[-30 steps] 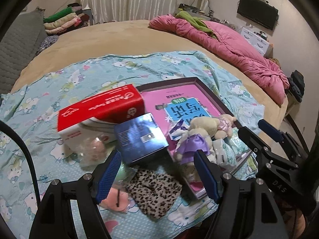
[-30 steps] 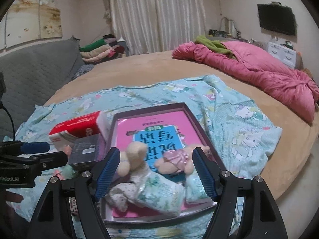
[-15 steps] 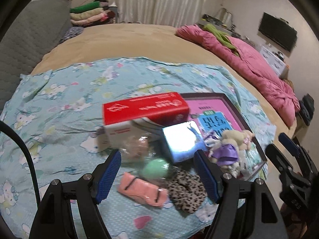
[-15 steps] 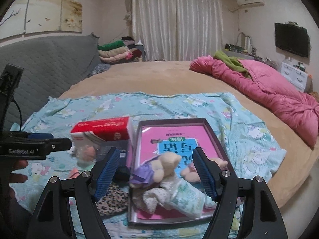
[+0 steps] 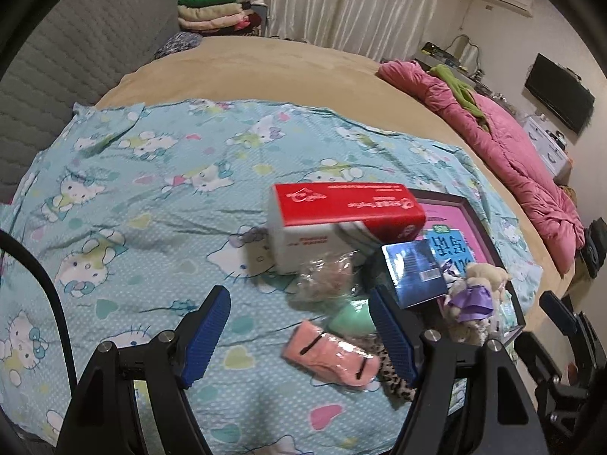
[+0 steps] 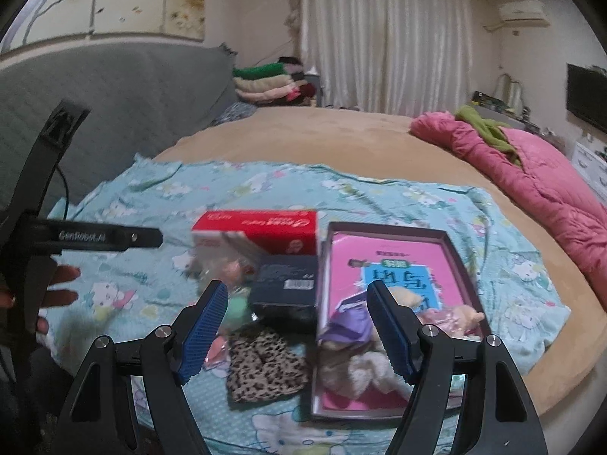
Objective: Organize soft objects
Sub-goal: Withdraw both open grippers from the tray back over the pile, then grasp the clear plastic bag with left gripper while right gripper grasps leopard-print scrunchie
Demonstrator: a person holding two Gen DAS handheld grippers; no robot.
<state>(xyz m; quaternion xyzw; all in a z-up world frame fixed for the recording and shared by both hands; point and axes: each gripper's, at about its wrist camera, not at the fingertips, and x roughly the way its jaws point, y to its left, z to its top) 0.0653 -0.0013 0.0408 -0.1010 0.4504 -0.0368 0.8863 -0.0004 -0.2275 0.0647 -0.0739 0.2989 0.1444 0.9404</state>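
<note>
On a blue cat-print sheet (image 5: 125,197) lies a heap of soft things: a pink pouch (image 5: 330,354), a mint-green ball (image 5: 347,316), a leopard-print cloth (image 6: 265,364) and a clear bag (image 5: 330,276). A plush doll in purple (image 5: 472,299) rests in a dark tray (image 6: 383,227) with a pink book (image 6: 364,261). My left gripper (image 5: 299,335) hangs open above the sheet, left of the pouch, with nothing between its fingers. My right gripper (image 6: 296,331) is open too, over the leopard cloth and tray edge.
A red and white box (image 5: 341,220) and a dark blue box (image 5: 415,273) sit beside the heap. A pink quilt (image 6: 531,174) lies at the right, folded clothes (image 6: 269,83) at the back. A hand (image 6: 57,295) holds the left gripper's handle.
Both grippers have swung left across the bed, so the heap and tray have shifted rightwards in both views. The jaws stay as wide as before. Nothing was picked up.
</note>
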